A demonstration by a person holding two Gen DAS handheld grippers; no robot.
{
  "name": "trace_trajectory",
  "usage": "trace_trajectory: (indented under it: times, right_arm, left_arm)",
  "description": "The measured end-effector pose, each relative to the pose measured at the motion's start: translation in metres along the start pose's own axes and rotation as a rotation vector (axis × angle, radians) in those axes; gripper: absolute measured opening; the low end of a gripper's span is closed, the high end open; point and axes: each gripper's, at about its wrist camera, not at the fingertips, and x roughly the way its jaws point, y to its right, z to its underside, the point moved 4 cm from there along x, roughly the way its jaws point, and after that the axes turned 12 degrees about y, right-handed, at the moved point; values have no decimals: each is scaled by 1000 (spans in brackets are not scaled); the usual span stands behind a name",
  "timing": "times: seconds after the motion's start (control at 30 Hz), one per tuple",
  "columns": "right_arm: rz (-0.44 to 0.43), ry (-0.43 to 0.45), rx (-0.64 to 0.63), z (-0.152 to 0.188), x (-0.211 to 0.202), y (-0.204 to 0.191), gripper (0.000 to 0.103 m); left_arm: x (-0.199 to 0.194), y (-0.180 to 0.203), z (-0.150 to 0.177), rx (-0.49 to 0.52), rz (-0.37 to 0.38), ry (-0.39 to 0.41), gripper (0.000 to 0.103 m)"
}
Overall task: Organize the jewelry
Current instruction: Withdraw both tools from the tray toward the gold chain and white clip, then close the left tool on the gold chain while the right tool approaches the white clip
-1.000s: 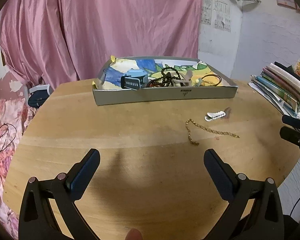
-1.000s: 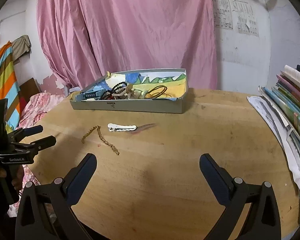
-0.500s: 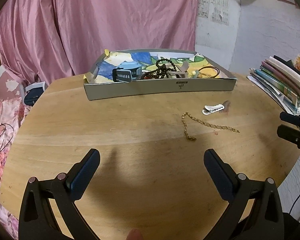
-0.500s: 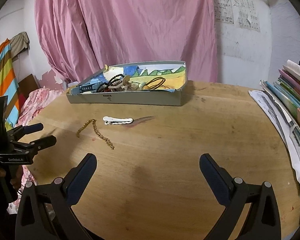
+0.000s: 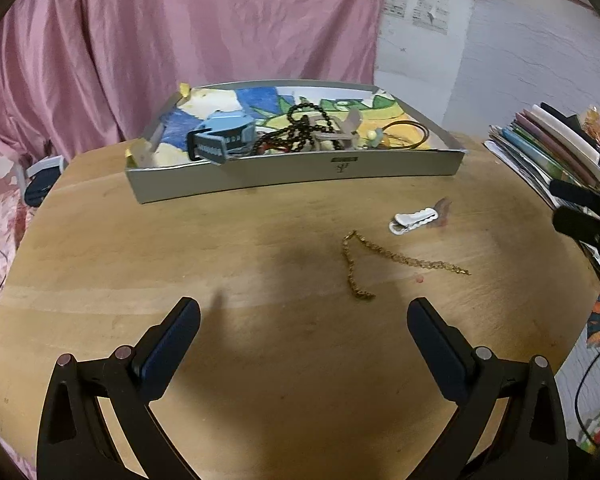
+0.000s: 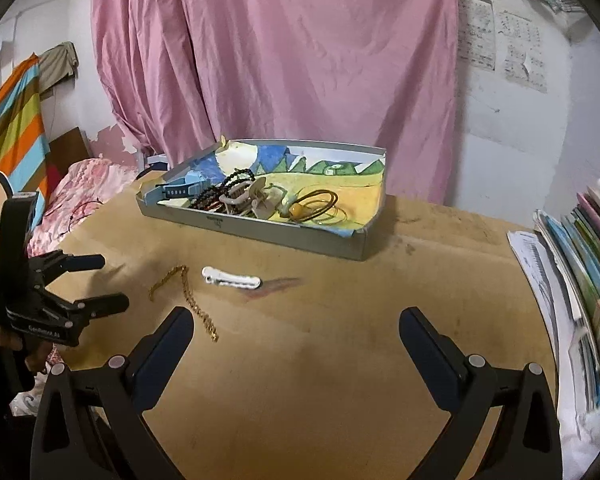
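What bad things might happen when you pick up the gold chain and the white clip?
The chain lies thin and flat on the table, so an open tool might slip off it or lift only one end and let it dangle. The clip lies close beside it and could get knocked away. The tray already holds tangled beads, which the chain might snag on.

My round wooden table [image 5: 260, 360] carried a shallow grey tray [image 5: 300, 170] near its far edge. In front of the tray, on the bare wood, lay a white hair clip [image 5: 413, 220] and, just beside it, a gold chain [image 5: 400, 260] bent at an angle. A stack of books [image 6: 580, 280] rested along the right edge.
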Motion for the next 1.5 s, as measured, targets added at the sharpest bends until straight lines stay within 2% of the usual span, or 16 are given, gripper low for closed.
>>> trace_trajectory:
  times: [0.23,0.57,0.7,0.83,0.9,1.1,1.23,1.4,1.5]
  right_arm:
    - [-5,-19,22,-1,10,12,103]
    - [-25,-51,62,1,24,21,103]
    - [-26,-62,60,0,27,22,103]
    - [-33,-77,55,0,31,21,100]
    - [-39,-81,49,-1,33,19,98]
    - [-60,-82,35,-6,40,16,93]
    - [-74,-85,21,-9,45,14,90]
    - [-95,-99,6,-8,52,12,90]
    - [-97,-108,8,-6,54,13,90]
  left_arm:
    - [7,5,-7,21,31,3,96]
    - [22,14,-10,47,64,-24,80]
    - [27,15,-10,49,69,-37,63]
    - [30,18,-10,60,75,-44,55]
    - [31,20,-11,71,77,-47,49]
    - [34,24,-12,100,67,-54,38]
    - [36,28,-11,139,55,-58,35]
    - [39,33,-13,163,47,-67,12]
    - [39,35,-12,169,45,-70,4]
